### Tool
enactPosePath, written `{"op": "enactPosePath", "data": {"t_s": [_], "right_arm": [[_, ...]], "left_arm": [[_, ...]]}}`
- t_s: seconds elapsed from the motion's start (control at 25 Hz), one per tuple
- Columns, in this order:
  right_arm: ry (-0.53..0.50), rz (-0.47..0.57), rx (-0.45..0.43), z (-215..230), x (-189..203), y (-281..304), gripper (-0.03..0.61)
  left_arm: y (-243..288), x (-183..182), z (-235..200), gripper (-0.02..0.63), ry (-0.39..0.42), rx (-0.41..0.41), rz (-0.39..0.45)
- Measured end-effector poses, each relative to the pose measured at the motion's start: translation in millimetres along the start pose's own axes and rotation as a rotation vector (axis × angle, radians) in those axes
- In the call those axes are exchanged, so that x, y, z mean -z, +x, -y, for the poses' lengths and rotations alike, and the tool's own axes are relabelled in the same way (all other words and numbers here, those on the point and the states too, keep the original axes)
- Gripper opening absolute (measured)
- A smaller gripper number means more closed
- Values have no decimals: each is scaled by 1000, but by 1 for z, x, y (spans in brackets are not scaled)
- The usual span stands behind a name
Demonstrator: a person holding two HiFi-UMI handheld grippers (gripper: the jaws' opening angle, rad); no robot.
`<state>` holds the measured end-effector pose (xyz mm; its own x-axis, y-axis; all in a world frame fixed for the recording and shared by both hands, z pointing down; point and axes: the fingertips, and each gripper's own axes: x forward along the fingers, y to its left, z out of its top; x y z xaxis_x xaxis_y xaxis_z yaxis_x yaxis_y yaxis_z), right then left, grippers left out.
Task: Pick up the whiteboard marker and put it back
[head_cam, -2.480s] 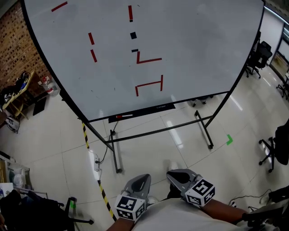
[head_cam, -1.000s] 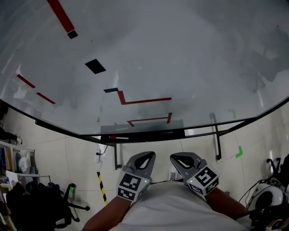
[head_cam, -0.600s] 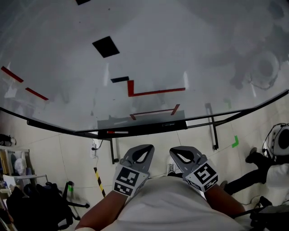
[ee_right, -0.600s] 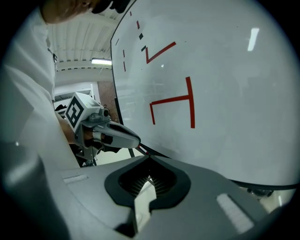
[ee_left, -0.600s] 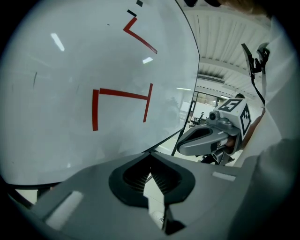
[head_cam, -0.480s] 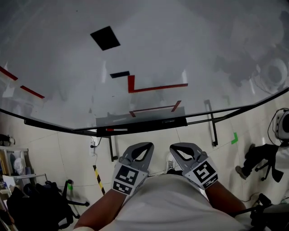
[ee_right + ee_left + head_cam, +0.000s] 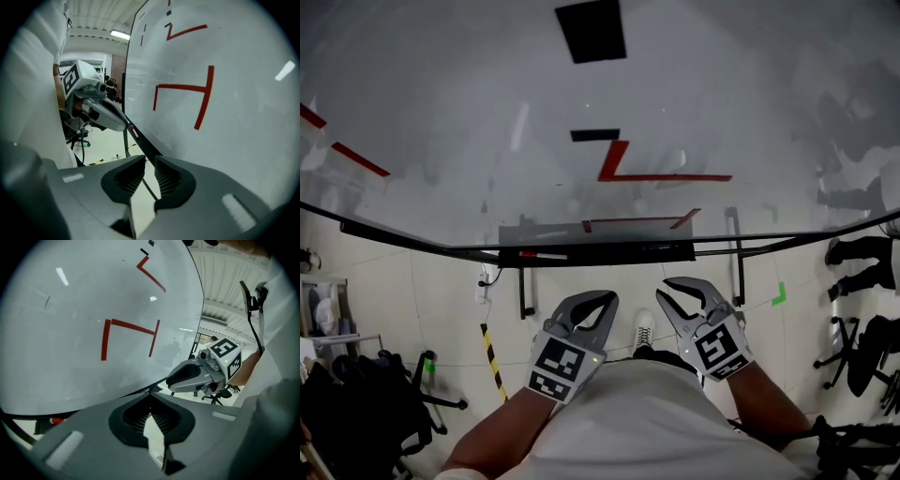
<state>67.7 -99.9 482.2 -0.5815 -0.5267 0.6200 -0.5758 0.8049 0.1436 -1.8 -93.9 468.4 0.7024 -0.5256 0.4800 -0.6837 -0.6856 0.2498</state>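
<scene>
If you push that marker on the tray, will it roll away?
The marker looks like a slim stick, so it probably rolls easily. It lies lengthwise on the tray, which may well catch it. It's probably light, too.

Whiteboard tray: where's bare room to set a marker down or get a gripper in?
The tray looks bare from right of the marker to its right end. Its left end, where the marker lies, is the crowded part. Nothing stands in front of it.

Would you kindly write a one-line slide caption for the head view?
Empty left gripper and right gripper held low before the whiteboard, whose tray carries a red-capped marker.
</scene>
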Motion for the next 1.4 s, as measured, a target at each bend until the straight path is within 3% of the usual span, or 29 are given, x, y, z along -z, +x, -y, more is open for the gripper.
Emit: {"op": "enactPosePath", "data": {"t_s": [0.52, 0.8, 1.4], "right_arm": [[-273, -189, 19, 34, 28, 45, 64], [-321, -244, 2, 39, 37, 66, 64], [-363, -324, 78, 49, 59, 94, 64]], "left_arm": [[-3, 14, -13, 15, -59, -49, -14], [-6, 13, -15, 15, -69, -62, -6], [-9, 18, -14, 15, -90, -63, -10]]}}
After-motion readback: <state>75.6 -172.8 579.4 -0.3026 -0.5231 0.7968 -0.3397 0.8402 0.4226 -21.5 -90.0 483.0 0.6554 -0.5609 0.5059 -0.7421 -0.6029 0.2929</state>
